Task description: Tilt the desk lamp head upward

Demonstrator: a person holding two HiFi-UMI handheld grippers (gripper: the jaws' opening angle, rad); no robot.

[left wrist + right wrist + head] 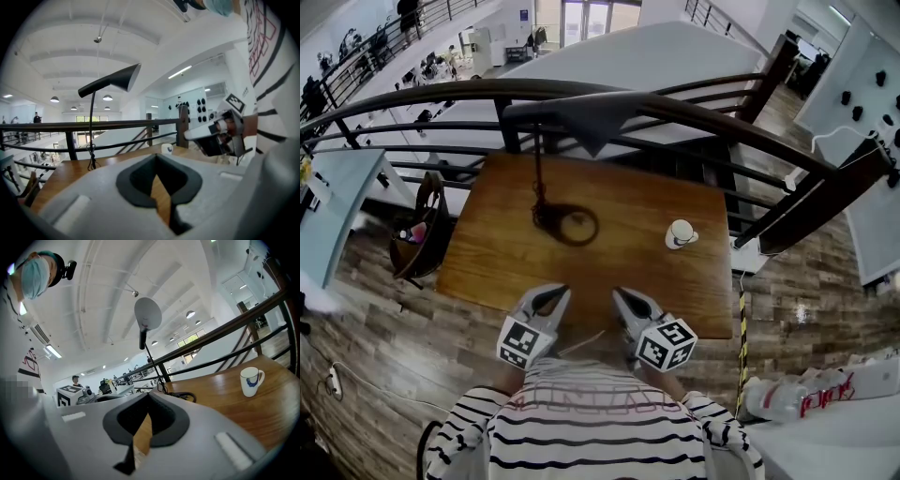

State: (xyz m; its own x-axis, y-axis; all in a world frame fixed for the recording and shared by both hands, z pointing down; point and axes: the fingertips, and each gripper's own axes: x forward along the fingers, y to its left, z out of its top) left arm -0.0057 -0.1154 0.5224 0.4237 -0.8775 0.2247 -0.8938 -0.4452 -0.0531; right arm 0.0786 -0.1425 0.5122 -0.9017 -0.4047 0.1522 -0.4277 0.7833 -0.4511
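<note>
Both claws are closed on nothing: the left claw [548,298] and the right claw [630,300] hover side by side at the near edge of the counter [619,277], well short of the lamp [569,225]. Its base sits far and left of centre on the counter, a thin stem [538,169] rises from it, and the head [581,117] hangs high over the far edge, close to the railing [703,112]. We judge the main risk to be the tall, slender stem: a hard push at the head could tip the lamp or skid its base instead of turning the joint, so one claw may need to steady it. A cord [91,154] looped low on the stem could snag. The cup [680,233] stands right of the base, well apart, yet near the right claw's likely path.
</note>
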